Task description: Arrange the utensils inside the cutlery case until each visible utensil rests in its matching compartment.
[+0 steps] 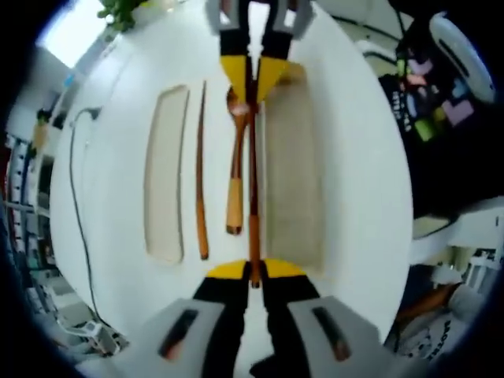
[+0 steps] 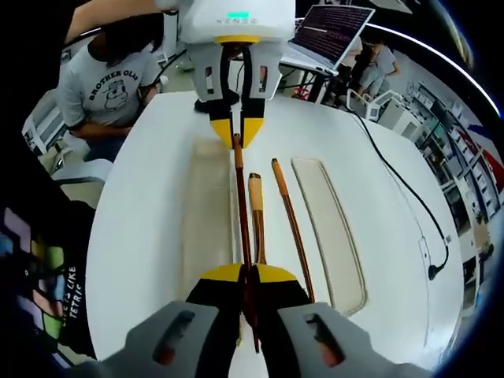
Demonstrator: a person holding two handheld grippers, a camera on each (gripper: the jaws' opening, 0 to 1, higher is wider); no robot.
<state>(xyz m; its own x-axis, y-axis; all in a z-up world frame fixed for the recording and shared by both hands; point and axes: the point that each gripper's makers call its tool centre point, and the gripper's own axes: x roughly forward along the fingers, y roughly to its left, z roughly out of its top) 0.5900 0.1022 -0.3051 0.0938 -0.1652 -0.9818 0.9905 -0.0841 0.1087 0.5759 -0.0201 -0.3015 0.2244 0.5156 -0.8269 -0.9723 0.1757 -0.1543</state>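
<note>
White round table (image 2: 142,228) under both views, lab clutter around it; a seated person in a grey printed T-shirt (image 2: 110,87) at upper left of the right gripper view, an open laptop (image 2: 331,31) at upper right, a black cable (image 2: 405,201) trailing down the table's right side.

Your left gripper (image 1: 253,277) sits at bottom centre of the left gripper view, yellow-tipped jaws pressed onto one end of a slender dark wooden chopstick (image 1: 253,189). Your right gripper (image 2: 247,277), bottom centre of its own view, pinches the same stick at the opposite end. So the chopstick runs straight between the two grippers, along the edge of the beige fabric cutlery case tray (image 1: 293,189), right of centre in the left gripper view.

The wooden spoon (image 1: 235,169) lies just left of the held stick there, bowl toward the top. The second wooden chopstick (image 1: 201,177) lies further left on bare table. The flat beige oblong lid (image 1: 166,173) lies left again, apart from the tray.
</note>
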